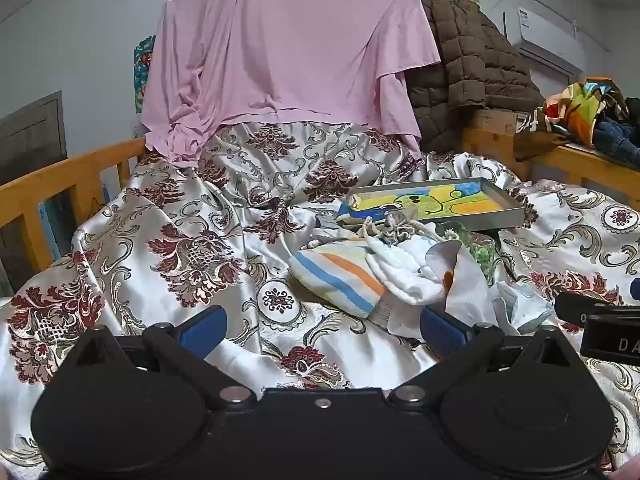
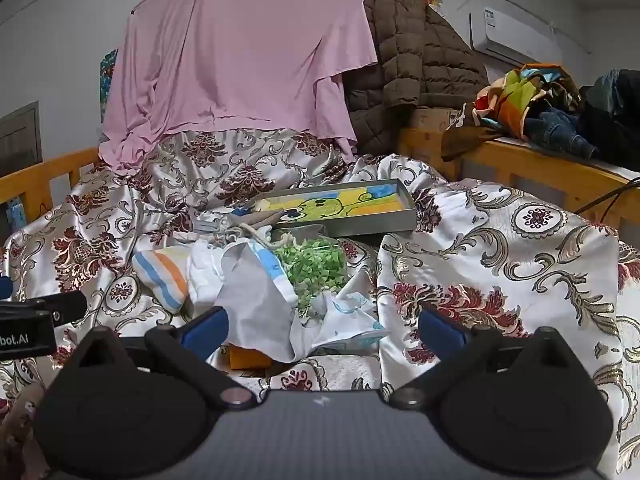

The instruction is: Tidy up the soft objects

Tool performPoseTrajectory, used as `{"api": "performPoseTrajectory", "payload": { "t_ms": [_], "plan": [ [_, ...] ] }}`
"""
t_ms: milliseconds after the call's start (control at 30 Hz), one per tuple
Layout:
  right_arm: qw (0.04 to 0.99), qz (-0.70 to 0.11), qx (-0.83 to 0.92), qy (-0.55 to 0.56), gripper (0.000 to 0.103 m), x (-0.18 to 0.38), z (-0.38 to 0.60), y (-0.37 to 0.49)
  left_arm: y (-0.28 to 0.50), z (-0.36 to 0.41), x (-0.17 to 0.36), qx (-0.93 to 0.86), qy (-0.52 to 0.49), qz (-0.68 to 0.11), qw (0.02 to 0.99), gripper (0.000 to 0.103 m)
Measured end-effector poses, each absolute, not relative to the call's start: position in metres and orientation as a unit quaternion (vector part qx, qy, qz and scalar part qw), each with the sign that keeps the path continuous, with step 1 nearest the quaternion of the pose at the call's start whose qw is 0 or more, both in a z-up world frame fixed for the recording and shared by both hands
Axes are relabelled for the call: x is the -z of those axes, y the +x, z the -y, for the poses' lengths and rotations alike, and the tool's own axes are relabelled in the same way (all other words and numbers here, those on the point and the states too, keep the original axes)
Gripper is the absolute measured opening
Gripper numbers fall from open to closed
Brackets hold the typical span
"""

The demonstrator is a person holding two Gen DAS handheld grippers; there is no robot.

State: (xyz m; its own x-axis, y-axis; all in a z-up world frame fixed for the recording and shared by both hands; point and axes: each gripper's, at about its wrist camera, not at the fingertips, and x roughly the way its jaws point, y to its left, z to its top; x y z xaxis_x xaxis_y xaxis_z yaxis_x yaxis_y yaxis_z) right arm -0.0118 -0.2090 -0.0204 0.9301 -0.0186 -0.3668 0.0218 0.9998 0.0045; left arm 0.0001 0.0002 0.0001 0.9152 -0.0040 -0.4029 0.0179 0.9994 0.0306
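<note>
A bedspread (image 1: pixel 192 240) covers the bed, and a rail (image 1: pixel 60 184) stands at its left side. At the far end a sheet (image 1: pixel 288 48) hangs down over the bedspread, and a jacket (image 1: pixel 472 64) hangs just right of the sheet. Right of the jacket, clothes (image 2: pixel 536 108) lie on a shelf (image 2: pixel 540 168). In the middle of the bed lies a tray (image 2: pixel 400 216) with a drawing (image 2: pixel 332 204) in it. Before the tray is a heap: a towel (image 1: pixel 340 276) at the left, a cloth (image 1: pixel 404 272) touching its right side, a bag (image 2: pixel 316 264) at the right, and paper (image 2: pixel 256 304) at the near side.
</note>
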Motion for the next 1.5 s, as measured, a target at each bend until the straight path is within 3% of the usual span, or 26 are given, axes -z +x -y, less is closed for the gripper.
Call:
{"api": "performPoseTrajectory", "payload": {
  "t_ms": [1500],
  "plan": [
    [0.984,-0.177,0.006,0.006,0.103,0.0175,0.2080,-0.0146,0.0014,-0.0012,-0.0004,0.002,0.022,-0.201,0.979,0.102]
  ]
}}
